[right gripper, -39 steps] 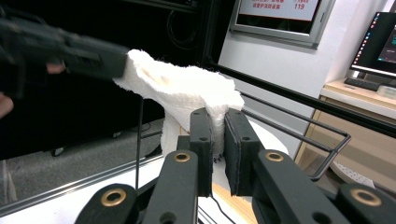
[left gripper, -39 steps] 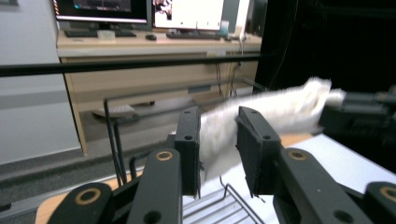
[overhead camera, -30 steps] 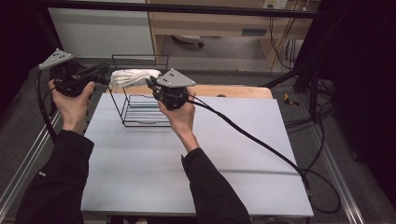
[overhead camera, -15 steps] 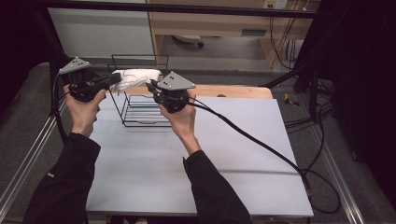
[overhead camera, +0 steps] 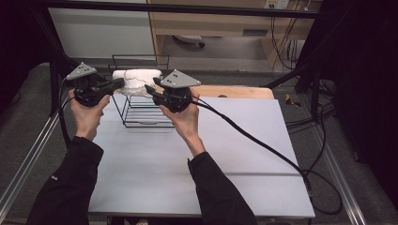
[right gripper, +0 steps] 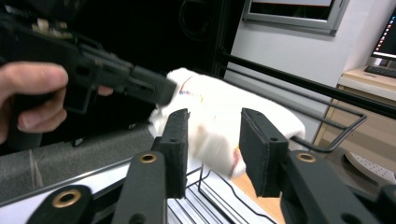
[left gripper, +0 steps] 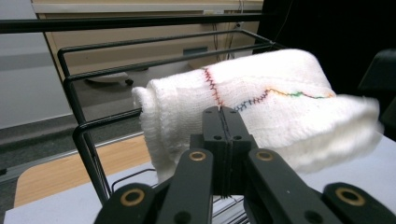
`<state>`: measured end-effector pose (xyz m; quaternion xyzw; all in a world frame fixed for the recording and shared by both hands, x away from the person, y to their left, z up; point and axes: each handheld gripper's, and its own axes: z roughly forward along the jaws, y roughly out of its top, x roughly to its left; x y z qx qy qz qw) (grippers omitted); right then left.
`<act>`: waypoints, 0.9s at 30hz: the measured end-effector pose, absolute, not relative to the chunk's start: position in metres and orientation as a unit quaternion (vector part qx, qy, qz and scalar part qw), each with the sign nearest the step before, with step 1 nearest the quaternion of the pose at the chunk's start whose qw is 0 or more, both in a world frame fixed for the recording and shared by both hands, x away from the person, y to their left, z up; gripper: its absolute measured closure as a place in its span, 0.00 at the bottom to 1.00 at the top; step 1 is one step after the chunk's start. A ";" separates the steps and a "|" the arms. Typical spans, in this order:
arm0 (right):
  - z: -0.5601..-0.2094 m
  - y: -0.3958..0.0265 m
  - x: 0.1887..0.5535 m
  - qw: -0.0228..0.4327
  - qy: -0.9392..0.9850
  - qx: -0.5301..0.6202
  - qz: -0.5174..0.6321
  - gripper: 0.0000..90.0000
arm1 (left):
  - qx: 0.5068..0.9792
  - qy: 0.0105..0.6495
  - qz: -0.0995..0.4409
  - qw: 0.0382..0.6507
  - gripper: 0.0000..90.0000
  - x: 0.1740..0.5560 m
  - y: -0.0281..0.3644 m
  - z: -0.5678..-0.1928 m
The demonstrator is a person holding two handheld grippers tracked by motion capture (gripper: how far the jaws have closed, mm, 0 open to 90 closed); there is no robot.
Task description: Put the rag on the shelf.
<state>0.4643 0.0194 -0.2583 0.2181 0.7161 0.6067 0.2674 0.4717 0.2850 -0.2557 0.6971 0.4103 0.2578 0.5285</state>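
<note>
- Carefully lower the white cloth (left gripper: 261, 107) onto the wire rack (overhead camera: 141, 101) top rail.
- Left tool (overhead camera: 119, 84) stays pinched on the cloth's edge.
- Right tool (right gripper: 212, 140), jaws just opening, stands free beside the rack; back it away.

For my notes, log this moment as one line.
left claw: shut on cloth | right claw: jaws just opening, off cloth | cloth: draped over rack top | rack: on table

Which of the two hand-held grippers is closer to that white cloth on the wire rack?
Left. The left gripper is clamped on the white cloth; the right gripper, jaws just opening, sits beside it without gripping.
</note>
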 end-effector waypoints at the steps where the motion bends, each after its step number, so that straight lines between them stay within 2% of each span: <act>1: -0.257 0.019 0.465 0.266 0.715 0.219 0.608 0.68 | 0.697 0.411 0.258 0.528 1.00 0.472 0.285 -0.256; 3: -0.254 0.019 0.467 0.256 0.718 0.224 0.607 0.71 | 0.697 0.412 0.258 0.527 1.00 0.473 0.285 -0.258; 7: -0.253 0.023 0.471 0.234 0.733 0.229 0.597 0.92 | 0.695 0.413 0.260 0.528 1.00 0.473 0.284 -0.261; 10: -0.262 0.026 0.478 0.223 0.748 0.250 0.572 1.00 | 0.695 0.412 0.264 0.527 1.00 0.474 0.284 -0.262; 21: -0.277 0.033 0.494 0.252 0.751 0.274 0.546 1.00 | 0.690 0.414 0.267 0.530 1.00 0.477 0.284 -0.269; 27: -0.275 0.032 0.491 0.255 0.750 0.265 0.550 0.96 | 0.690 0.412 0.266 0.532 0.98 0.475 0.285 -0.268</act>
